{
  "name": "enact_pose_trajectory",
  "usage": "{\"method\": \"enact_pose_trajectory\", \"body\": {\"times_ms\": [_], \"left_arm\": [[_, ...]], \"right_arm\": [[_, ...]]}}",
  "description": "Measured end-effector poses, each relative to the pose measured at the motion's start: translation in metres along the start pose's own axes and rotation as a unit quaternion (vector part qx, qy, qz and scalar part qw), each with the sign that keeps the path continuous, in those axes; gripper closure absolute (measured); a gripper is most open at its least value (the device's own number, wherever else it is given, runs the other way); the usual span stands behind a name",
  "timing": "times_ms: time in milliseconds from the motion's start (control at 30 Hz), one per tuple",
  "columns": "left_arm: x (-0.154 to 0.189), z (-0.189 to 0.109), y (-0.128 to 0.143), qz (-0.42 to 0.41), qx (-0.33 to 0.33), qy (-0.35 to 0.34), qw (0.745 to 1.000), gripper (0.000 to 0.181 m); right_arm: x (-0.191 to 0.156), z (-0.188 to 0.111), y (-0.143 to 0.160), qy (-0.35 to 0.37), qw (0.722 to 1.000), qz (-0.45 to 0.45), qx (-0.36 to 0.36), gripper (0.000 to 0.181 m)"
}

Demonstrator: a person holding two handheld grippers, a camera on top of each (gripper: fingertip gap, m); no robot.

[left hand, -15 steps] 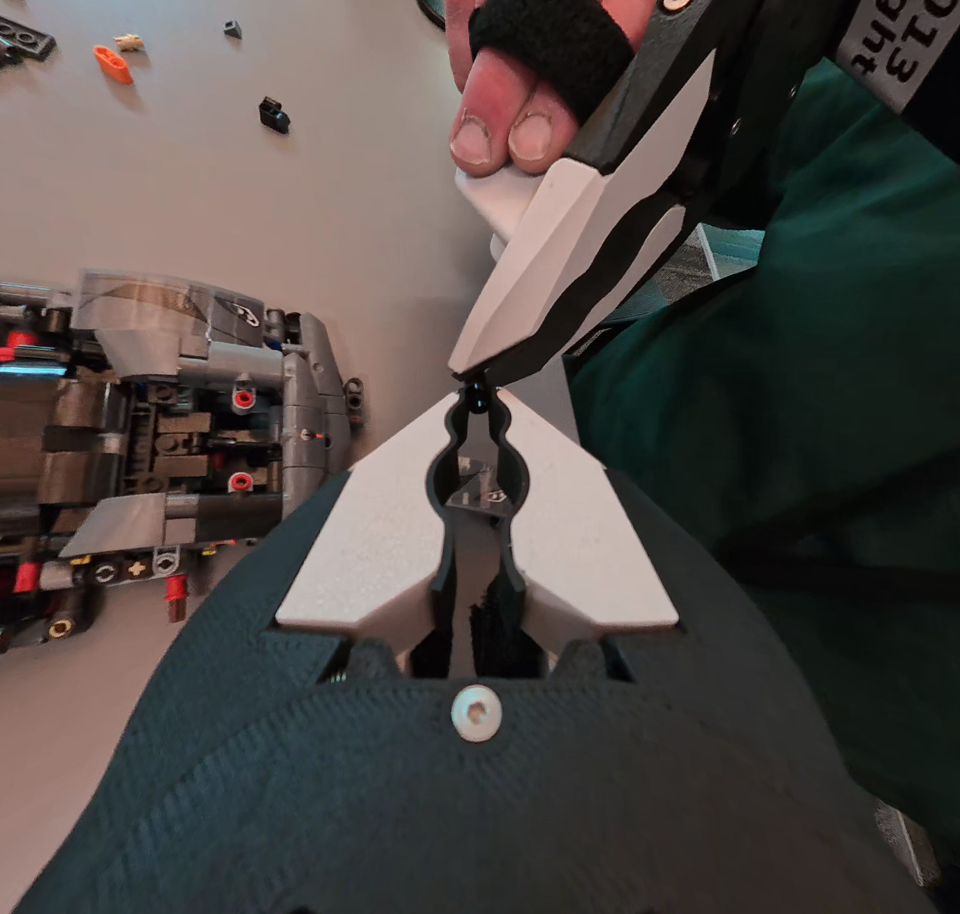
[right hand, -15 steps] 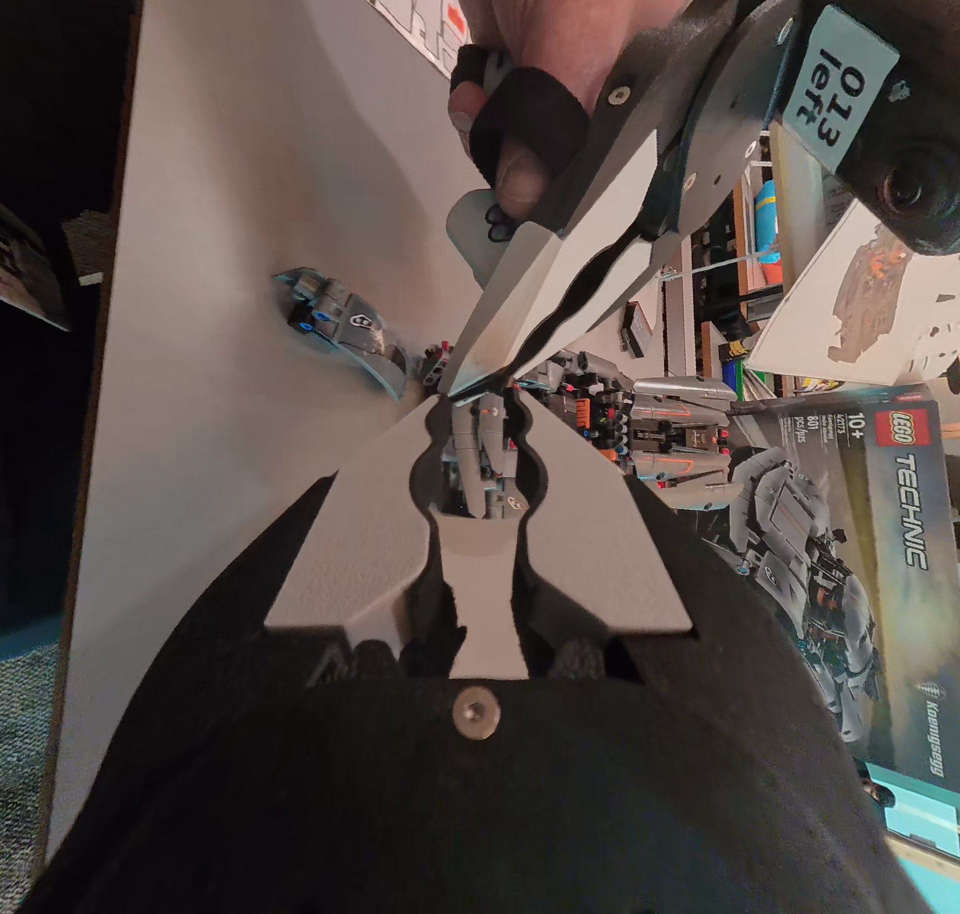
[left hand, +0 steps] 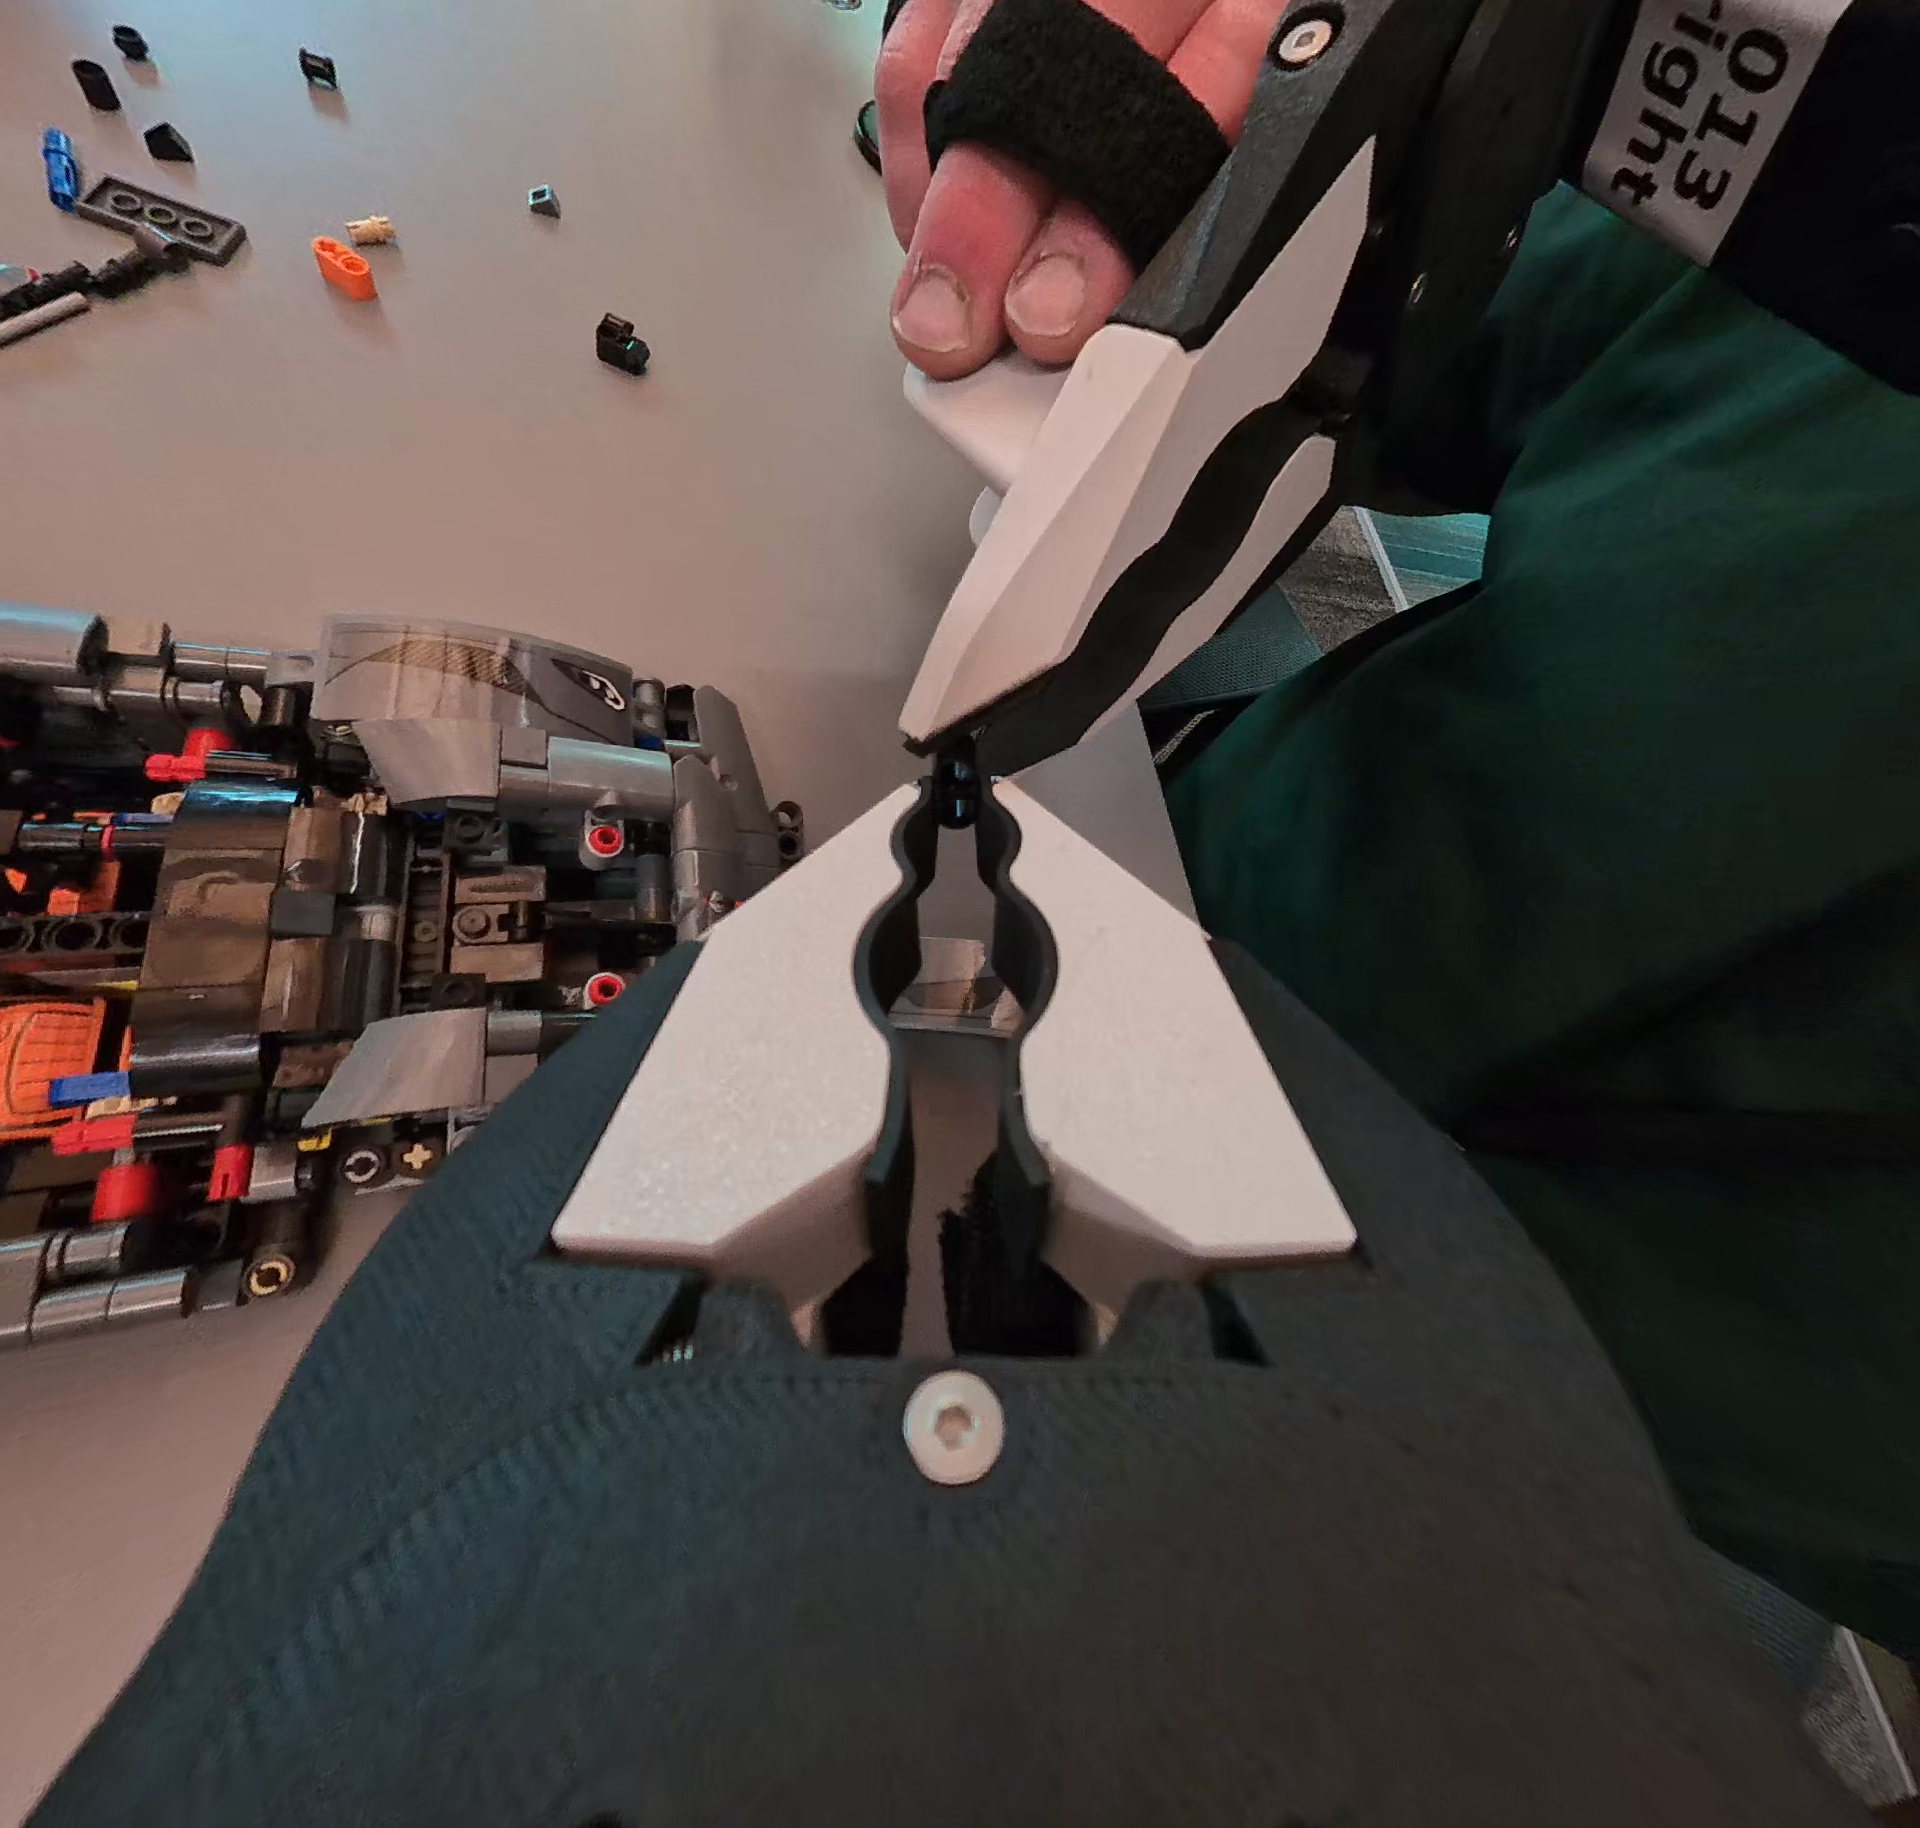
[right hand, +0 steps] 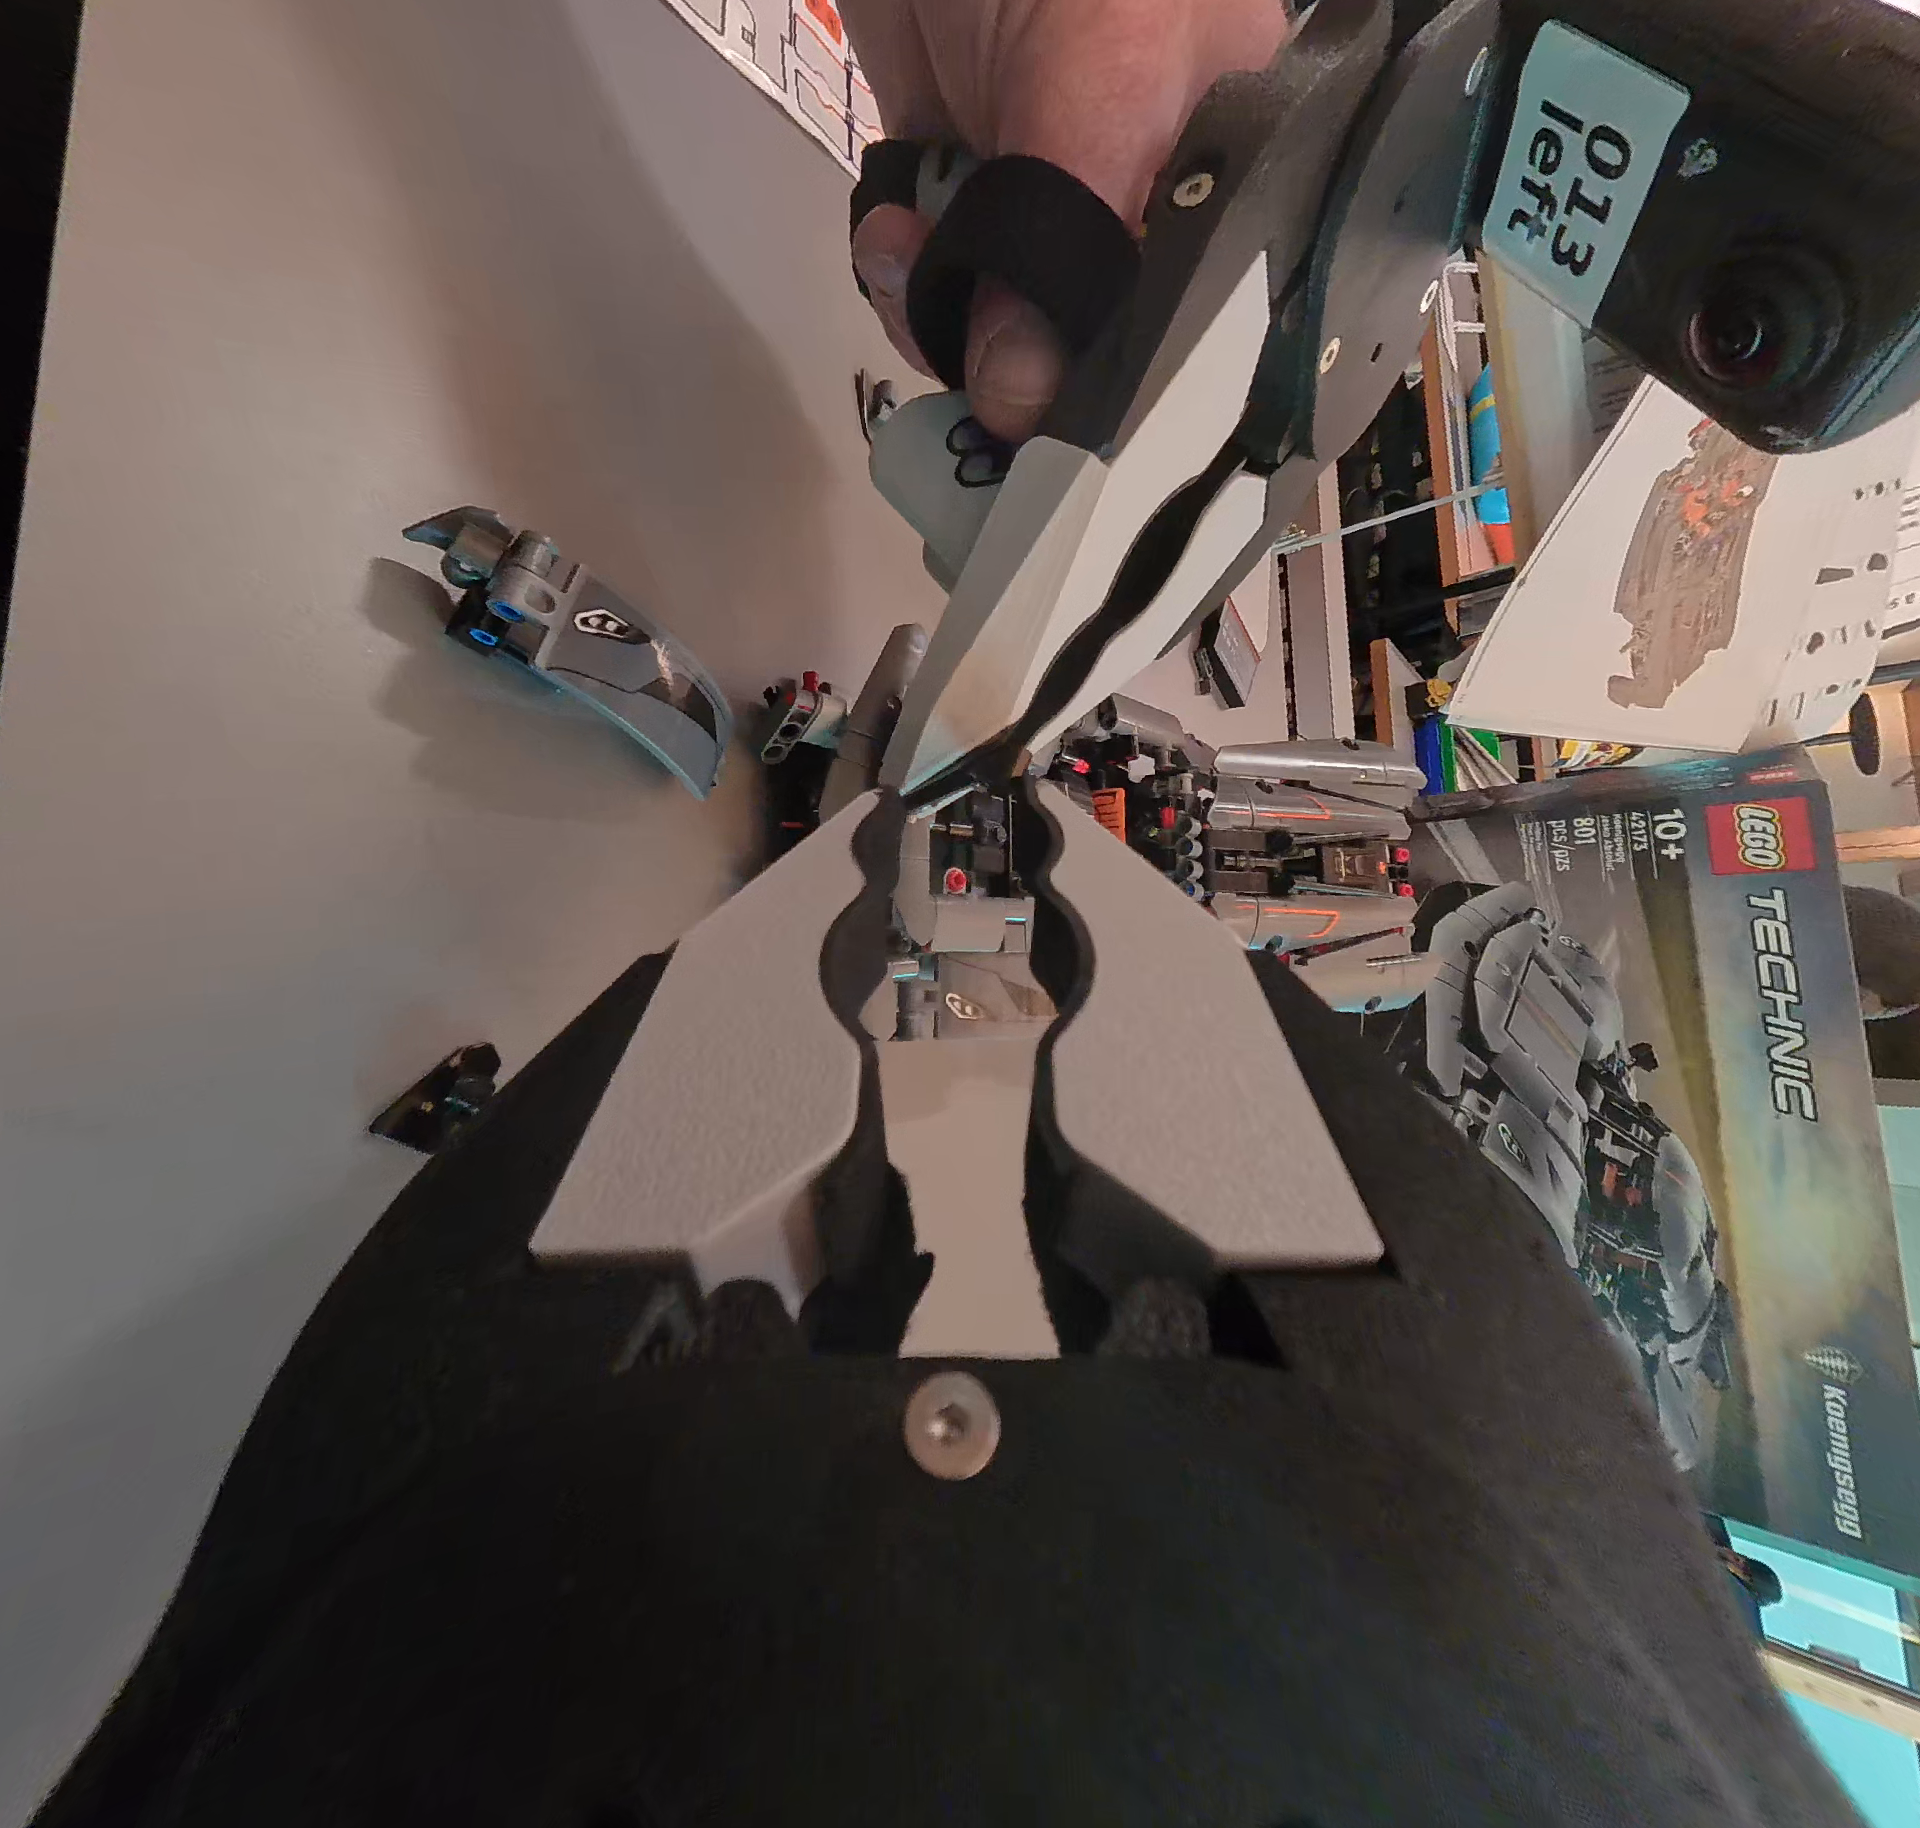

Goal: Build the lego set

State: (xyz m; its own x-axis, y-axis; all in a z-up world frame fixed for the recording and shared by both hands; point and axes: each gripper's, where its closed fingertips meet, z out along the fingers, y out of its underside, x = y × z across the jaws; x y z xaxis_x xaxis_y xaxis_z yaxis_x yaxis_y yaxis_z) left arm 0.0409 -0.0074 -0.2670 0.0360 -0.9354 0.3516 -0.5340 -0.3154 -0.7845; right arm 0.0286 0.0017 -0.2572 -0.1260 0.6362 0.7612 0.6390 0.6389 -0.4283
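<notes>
A small black pin (left hand: 956,791) is pinched between the tips of my left gripper (left hand: 958,802), which is shut on it above the table's near edge. My right gripper (left hand: 951,739) comes down from the upper right and its tip meets the pin. In the right wrist view my right gripper (right hand: 956,807) has its jaws apart, with the left gripper's tip (right hand: 935,781) at its left fingertip. The partly built grey, black and orange car (left hand: 416,895) lies on the table to the left; it also shows behind the fingers in the right wrist view (right hand: 1299,843).
Loose parts lie on the white table (left hand: 623,531): an orange beam (left hand: 345,269), a dark grey plate (left hand: 161,220), a black connector (left hand: 621,341). A grey fender sub-assembly (right hand: 603,635) and a small black piece (right hand: 436,1092) lie apart. The set's box (right hand: 1662,1103) and booklet (right hand: 1683,583) stand right. The tips of both grippers are at nearly the same place. The small black piece (right hand: 436,1092) is about equally far from each gripper, around 10 centimetres.
Both grippers stay tip to tip on the pin. The left wrist view has tilted a little, so more loose parts show at the top. The fender has shifted slightly left in the right view.
</notes>
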Motion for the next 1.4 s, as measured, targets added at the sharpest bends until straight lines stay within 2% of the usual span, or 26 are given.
{"method": "enact_pose_trajectory", "body": {"times_ms": [733,1133,1400], "left_arm": [[-0.013,-0.005,-0.005,0.009,0.025,-0.024,0.999,0.177],[-0.02,-0.008,-0.017,0.063,0.038,-0.082,0.994,0.177],[-0.024,-0.01,-0.02,0.079,0.042,-0.109,0.99,0.177]], "right_arm": [[0.011,0.007,0.007,0.009,1.0,0.016,-0.004,0.163],[0.019,0.006,0.013,-0.005,0.994,0.11,0.016,0.163],[0.026,-0.002,0.004,-0.028,0.976,0.202,0.072,0.16]]}}
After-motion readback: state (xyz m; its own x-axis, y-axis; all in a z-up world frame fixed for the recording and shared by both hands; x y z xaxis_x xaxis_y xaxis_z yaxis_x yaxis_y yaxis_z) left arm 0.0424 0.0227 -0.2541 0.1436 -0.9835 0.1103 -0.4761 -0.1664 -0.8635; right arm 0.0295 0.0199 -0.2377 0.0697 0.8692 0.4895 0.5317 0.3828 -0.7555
